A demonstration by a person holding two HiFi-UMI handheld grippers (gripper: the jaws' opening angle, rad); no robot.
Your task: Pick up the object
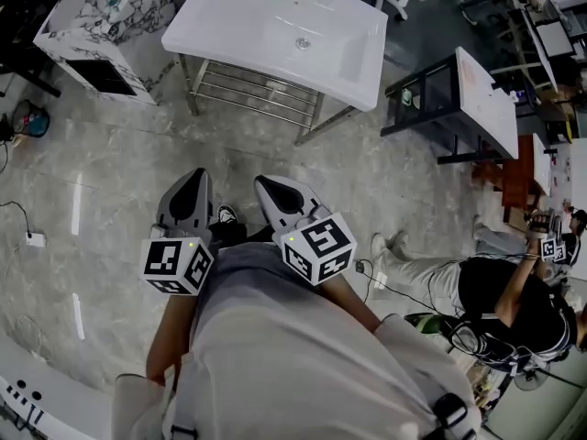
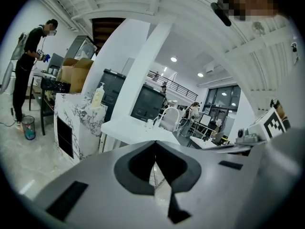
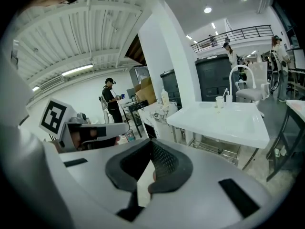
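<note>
Grippers side by side: left gripper [image 2: 155, 146] and right gripper [image 3: 151, 144] had fingers together, over the floor [image 1: 101, 163], near a white washbasin [image 1: 266, 39].

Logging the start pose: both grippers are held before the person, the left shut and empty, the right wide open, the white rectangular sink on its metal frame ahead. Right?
Not quite: the right gripper is shut and empty too, as the right gripper view shows, jaws together. The rest holds: left gripper shut and empty, white rectangular sink on its metal frame ahead.
</note>
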